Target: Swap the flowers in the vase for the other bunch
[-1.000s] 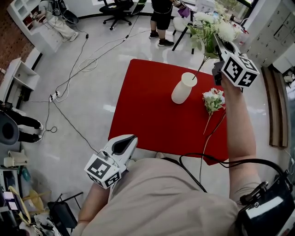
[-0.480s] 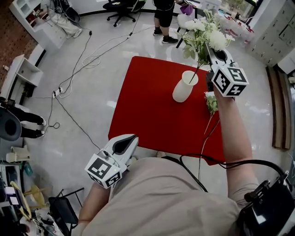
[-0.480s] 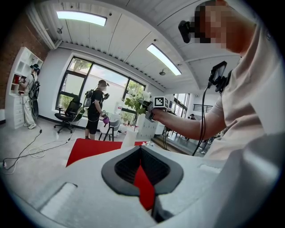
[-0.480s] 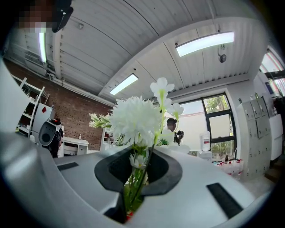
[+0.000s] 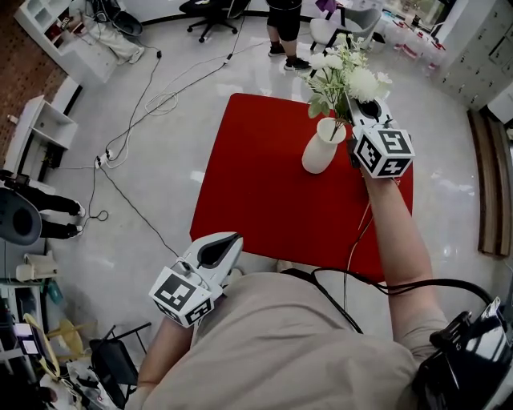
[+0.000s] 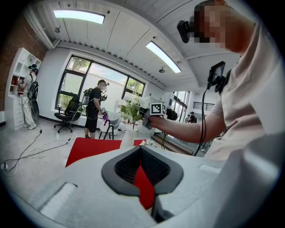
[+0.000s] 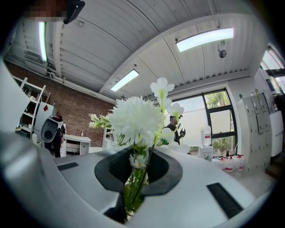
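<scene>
A white vase (image 5: 322, 146) stands upright toward the far right of the red table (image 5: 256, 192). My right gripper (image 5: 353, 120) is shut on the stems of a bunch of white flowers with green leaves (image 5: 341, 74), just right of the vase mouth, and the stems reach down into it. In the right gripper view the stems sit between the jaws (image 7: 141, 164) with the blooms (image 7: 133, 118) above. The other bunch on the table is hidden behind my right hand in the head view. My left gripper (image 5: 218, 247) hovers shut and empty near my body, off the table's near edge.
A person (image 5: 284, 24) stands beyond the table's far edge beside chairs. Cables (image 5: 144, 104) trail over the floor on the left, near white shelves (image 5: 32, 136). A black cable (image 5: 353, 264) hangs from my right arm over the table's near right corner.
My right gripper has come down with the white bunch, bringing its stems from above the vase into the vase mouth. The bunch lying on the table is now covered by my hand. The left gripper stayed put.
</scene>
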`<state>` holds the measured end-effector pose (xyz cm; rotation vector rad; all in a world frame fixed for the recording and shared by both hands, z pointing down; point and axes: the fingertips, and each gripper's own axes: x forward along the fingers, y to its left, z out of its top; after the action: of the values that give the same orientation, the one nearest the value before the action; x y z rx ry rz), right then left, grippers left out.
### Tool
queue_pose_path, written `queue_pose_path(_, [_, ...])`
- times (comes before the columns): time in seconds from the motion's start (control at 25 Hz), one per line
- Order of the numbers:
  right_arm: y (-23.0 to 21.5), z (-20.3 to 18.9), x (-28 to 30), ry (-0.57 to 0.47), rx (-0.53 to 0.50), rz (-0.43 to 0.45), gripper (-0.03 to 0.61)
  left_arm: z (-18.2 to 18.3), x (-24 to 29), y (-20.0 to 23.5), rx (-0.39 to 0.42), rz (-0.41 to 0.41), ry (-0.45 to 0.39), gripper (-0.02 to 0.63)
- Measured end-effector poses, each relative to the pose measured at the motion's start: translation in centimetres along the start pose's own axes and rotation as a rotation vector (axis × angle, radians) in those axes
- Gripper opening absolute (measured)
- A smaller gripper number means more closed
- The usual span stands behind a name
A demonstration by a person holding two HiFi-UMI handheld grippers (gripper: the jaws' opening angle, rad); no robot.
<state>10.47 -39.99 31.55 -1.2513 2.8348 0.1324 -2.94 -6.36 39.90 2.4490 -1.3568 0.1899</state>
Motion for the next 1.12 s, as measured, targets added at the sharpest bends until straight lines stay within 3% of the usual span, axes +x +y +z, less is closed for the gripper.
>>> queue_pose_path(0.44, [1.0, -5.7, -1.2, 0.039, 0.016, 0.008, 0.057, -0.4, 0.5, -0.4, 0.004, -0.009, 0.031, 0.008])
queue_pose_path(0.84, [2.8, -7.6, -1.4, 0.078, 0.006, -0.009, 0.079, -0.5, -0.5, 0.3, 0.003, -0.015, 0.033, 0.008])
queue_pose_path(1.12, [3.0, -8.3, -1.5, 0.115, -0.004, -0.036, 0.128, -0.3, -0.6, 0.7, -0.007, -0.022, 0.034, 0.008])
